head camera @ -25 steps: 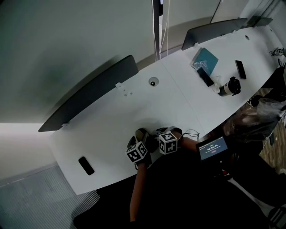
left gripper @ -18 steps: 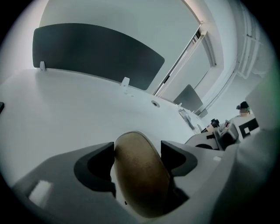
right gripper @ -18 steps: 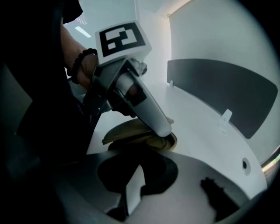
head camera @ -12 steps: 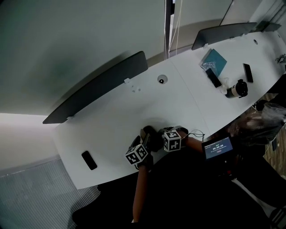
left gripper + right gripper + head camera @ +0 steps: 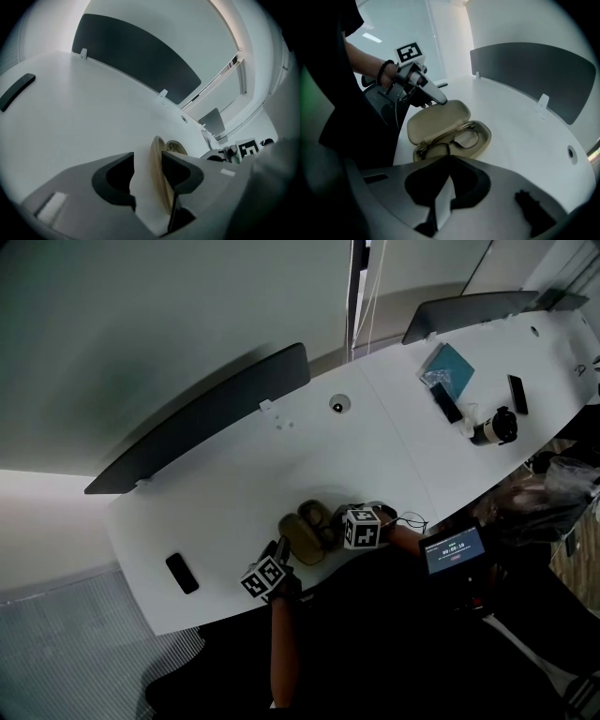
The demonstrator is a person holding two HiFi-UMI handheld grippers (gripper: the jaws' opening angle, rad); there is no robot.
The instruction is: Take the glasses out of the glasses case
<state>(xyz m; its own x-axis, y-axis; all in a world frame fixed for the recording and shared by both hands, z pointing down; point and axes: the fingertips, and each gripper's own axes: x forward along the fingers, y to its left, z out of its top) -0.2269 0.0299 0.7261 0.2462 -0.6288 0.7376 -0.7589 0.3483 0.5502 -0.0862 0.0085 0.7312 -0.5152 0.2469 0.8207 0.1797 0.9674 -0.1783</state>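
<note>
The tan glasses case (image 5: 305,532) lies open near the table's front edge, its lid (image 5: 437,120) swung up to the left. Thin-framed glasses (image 5: 457,138) rest in its base. My left gripper (image 5: 146,172) is at the lid's outer rim (image 5: 158,178). Its jaws have just been closing, with the rim between them against the right pad and a gap on the left. From the right gripper view the left gripper (image 5: 439,99) touches the lid's far edge. My right gripper (image 5: 440,187) is shut and empty, just short of the case's near end.
A black phone (image 5: 181,573) lies at the table's left end. Dark divider panels (image 5: 206,423) line the far edge. A teal book (image 5: 448,365), another phone (image 5: 447,402) and a black-and-white camera-like object (image 5: 495,426) sit far right. A lit screen (image 5: 452,549) is below the right hand.
The case went from closed to open, its lid swinging left. My left gripper moved left and toward the table's front edge with the lid. The right gripper barely shifted.
</note>
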